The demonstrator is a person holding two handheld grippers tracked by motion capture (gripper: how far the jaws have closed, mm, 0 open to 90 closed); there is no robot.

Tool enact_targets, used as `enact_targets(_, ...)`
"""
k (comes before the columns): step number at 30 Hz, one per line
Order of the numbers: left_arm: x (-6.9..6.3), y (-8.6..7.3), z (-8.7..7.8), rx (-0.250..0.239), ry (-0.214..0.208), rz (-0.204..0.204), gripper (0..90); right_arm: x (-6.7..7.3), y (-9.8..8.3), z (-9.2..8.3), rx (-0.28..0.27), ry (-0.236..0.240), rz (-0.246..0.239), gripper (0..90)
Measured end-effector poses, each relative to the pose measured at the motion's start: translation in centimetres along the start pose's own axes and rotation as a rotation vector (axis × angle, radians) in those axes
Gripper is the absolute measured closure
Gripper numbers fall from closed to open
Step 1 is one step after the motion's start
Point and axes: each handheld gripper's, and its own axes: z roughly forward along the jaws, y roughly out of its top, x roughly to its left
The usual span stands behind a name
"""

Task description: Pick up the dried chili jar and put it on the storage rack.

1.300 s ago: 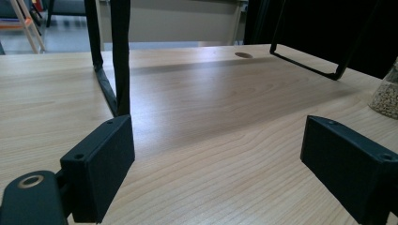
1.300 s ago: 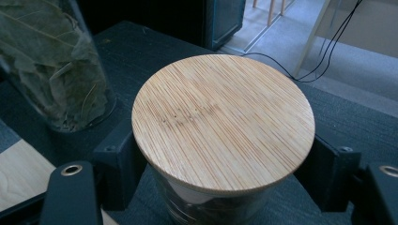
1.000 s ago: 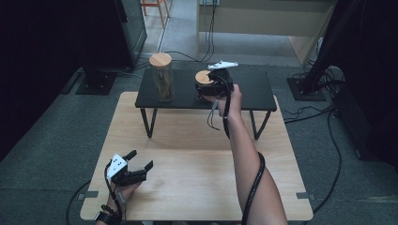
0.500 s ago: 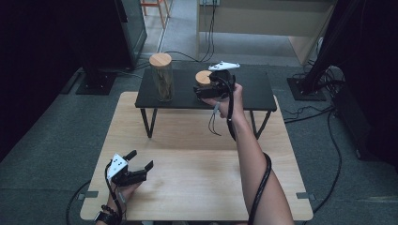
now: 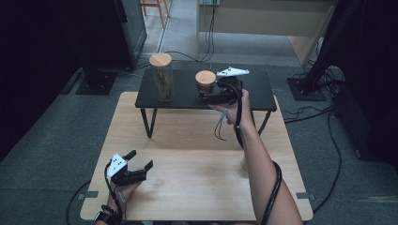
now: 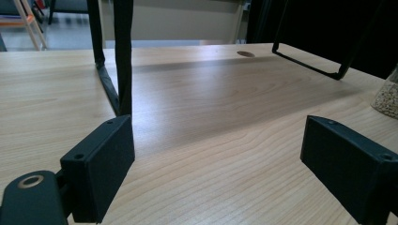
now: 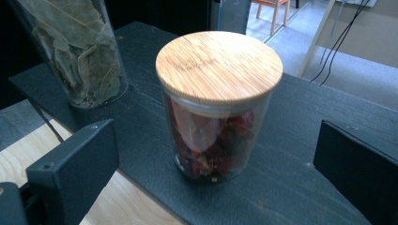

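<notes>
- The short jar of dark red dried pieces, capped with a round wooden lid, is standing upright on the black raised shelf, in the upper middle of the high view and centre frame in the right gripper view.
- The right gripper is sitting just in front of that jar with its jaws spread wide; they have just been opening, and the jar is standing beyond the pads, free of both.
- Judging from this, the placing on the shelf looks done: the jar is resting on its own near the shelf's front edge. What seems left is drawing the right hand away.
- The tall jar of bay leaves is standing to the left on the same shelf, well apart from the short one.
- The left gripper is resting at the lower left of the high view on the wooden table, jaws partly open, holding nothing.
- At the right edge of the left gripper view a third jar with pale grains is cut off; its lid and full shape are not showing.
- In the high view the right arm is covering part of the table's right side, and the short jar's lower body is hiding behind the gripper.
- The tall jar's top is cropped in the right gripper view.
</notes>
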Motion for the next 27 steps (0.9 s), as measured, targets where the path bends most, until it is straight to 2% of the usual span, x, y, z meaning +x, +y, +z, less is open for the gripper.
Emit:
enact_targets(6, 0.2, 0.1, 0.0, 0.006, -0.003, -0.003, 10.2, 0.1, -0.2, -1.1, -0.015, -0.001, 0.016, 0.2)
enact_targets(13, 0.2, 0.0, -0.1, 0.001, 0.001, -0.018, 10.2, 0.6, -0.5, -2.2, -0.008, -0.007, 0.007, 0.2)
enact_targets(21, 0.1, 0.1, 0.0, 0.008, -0.004, -0.003, 10.2, 0.8, -1.2, -2.8, 0.01, -0.008, -0.015, 0.2)
enact_targets(27, 0.1, 0.1, 0.0, 0.006, -0.002, -0.004, 10.2, 0.5, -1.6, -3.5, 0.0, -0.017, -0.007, 0.2)
